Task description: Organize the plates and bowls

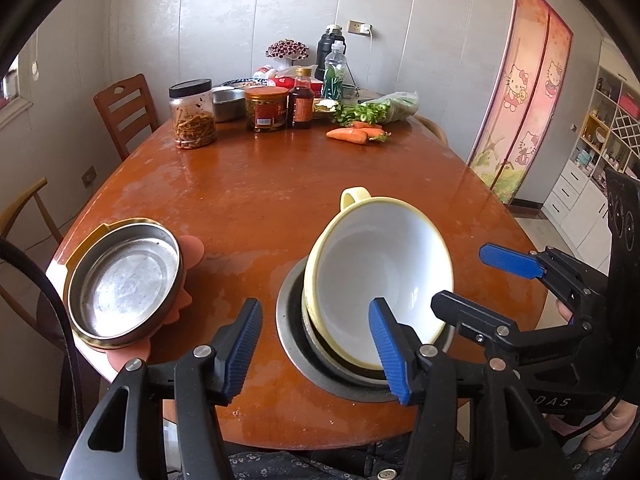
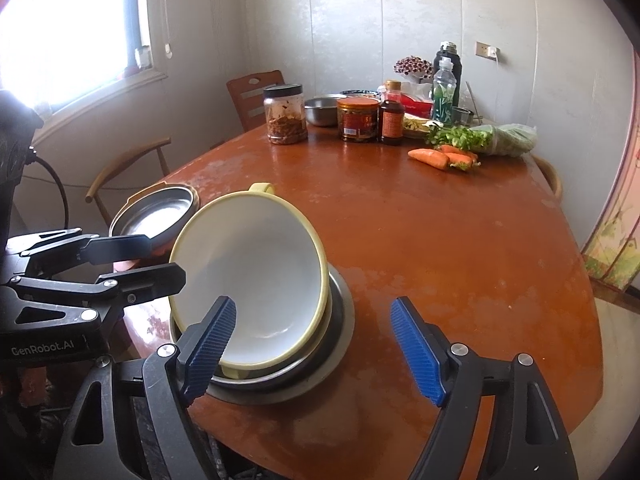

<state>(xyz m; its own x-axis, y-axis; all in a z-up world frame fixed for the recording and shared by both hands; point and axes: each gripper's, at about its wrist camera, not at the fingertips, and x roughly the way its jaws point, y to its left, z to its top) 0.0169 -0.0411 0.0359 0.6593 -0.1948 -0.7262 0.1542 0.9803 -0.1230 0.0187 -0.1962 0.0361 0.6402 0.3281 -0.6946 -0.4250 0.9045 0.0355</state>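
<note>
A white bowl with a pale yellow rim and handle (image 1: 380, 276) leans tilted in a steel basin (image 1: 292, 344) near the table edge, well apart from a shallow steel dish (image 1: 124, 284).

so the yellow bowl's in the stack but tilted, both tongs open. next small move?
Probably nudge the yellow bowl level with the right tongs. It leans on its rim inside the steel bowl, not seated, and neither the right nor the left tongs grip it. The metal dish at the table edge can wait.
</note>
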